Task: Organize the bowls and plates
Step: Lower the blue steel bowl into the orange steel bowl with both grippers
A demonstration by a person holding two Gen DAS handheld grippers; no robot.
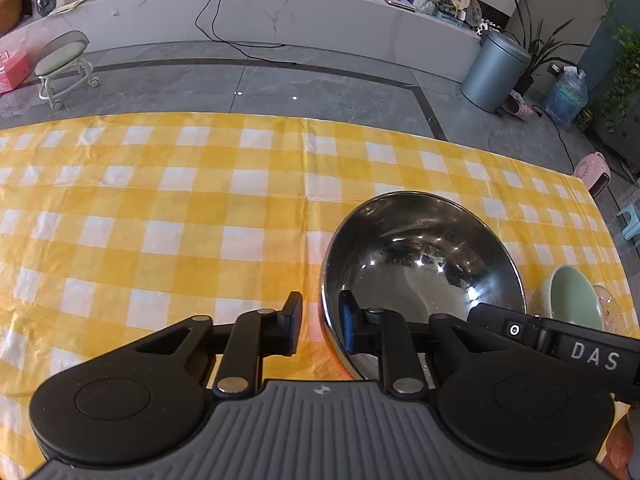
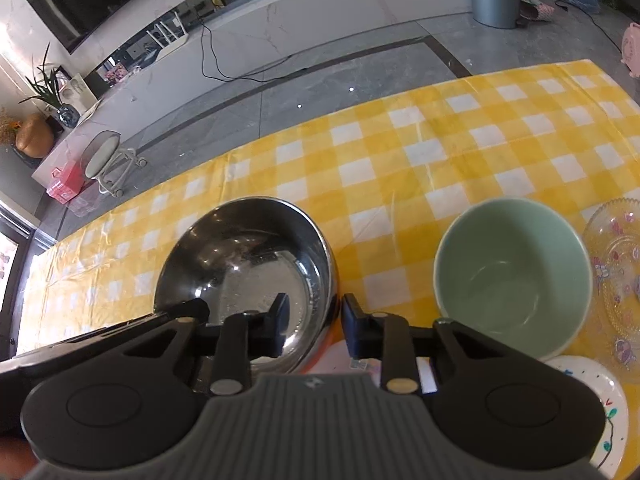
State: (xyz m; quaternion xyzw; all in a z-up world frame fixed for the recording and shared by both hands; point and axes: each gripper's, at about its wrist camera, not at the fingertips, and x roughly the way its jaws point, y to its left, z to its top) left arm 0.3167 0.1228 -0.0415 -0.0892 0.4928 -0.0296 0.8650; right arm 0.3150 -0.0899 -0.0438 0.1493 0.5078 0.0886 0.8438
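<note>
A shiny steel bowl [image 1: 424, 264] [image 2: 248, 256] sits on the yellow checked tablecloth [image 1: 160, 208]. My left gripper [image 1: 322, 326] straddles the bowl's near-left rim, one finger outside and one inside. A sliver of cloth shows between the outer pad and the rim. My right gripper [image 2: 314, 322] straddles the bowl's right rim the same way, with a gap at its inner pad. Both grippers stand open. To the right of the steel bowl stand a pale green bowl [image 2: 512, 276] [image 1: 576, 296], a clear patterned glass plate [image 2: 616, 272] and a white painted plate [image 2: 600, 400].
The cloth [image 2: 440, 140] stretches bare to the left and far side of the bowls. Past the table's far edge lie grey floor, a small stool [image 1: 64, 64] and a metal bin [image 1: 496, 68]. A pale, pink-patterned thing [image 2: 360, 362] shows under my right gripper.
</note>
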